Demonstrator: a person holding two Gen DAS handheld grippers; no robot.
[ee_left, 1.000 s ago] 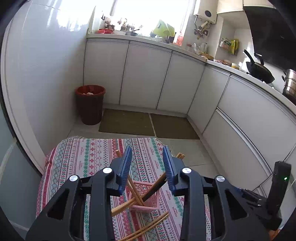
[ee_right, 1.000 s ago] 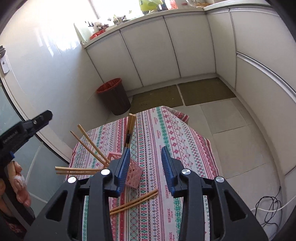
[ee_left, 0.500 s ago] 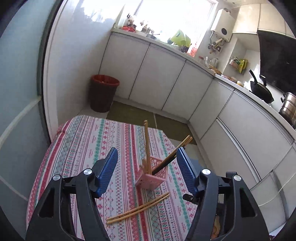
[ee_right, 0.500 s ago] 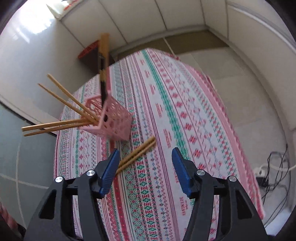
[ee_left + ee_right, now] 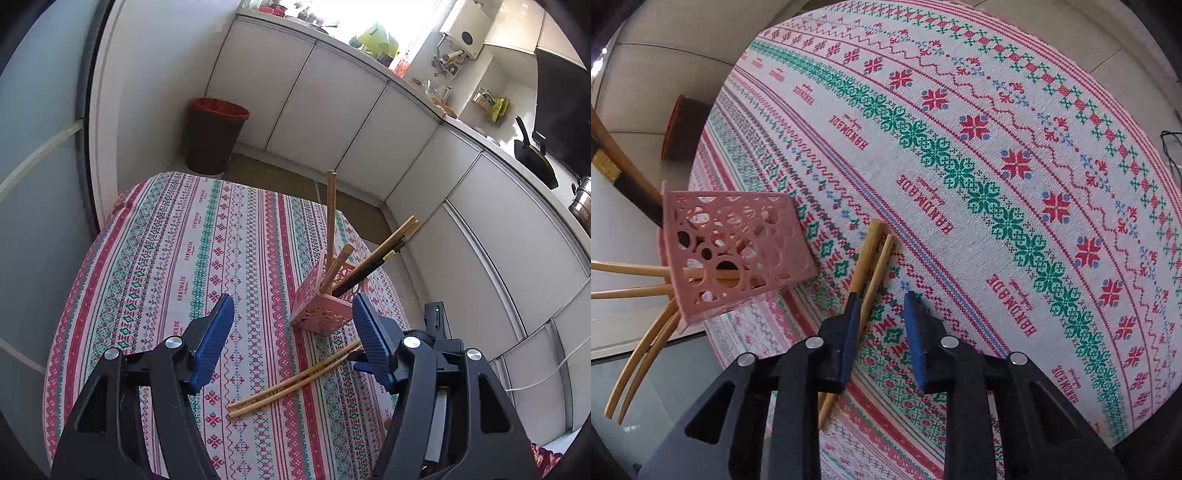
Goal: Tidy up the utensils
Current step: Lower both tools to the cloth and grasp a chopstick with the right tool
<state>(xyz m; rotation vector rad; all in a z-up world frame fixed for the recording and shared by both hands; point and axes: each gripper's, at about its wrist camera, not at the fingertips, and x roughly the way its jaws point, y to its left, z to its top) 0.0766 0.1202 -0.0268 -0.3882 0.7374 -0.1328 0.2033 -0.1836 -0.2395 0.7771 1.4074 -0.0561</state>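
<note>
The table's patterned cloth (image 5: 221, 258) carries a pink holder (image 5: 325, 306) and apparently two loose chopsticks (image 5: 291, 384).

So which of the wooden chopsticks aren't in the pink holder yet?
The pair of light wooden chopsticks lying flat on the patterned tablecloth, beside the pink perforated holder. The others stand in it.

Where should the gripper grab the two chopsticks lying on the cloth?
Probably around their middle, coming down from above. The loose chopsticks lie flat, side by side on the tablecloth, so one finger must slip down each long side. The right gripper is open, but one finger sits over them and needs shifting outward.
</note>
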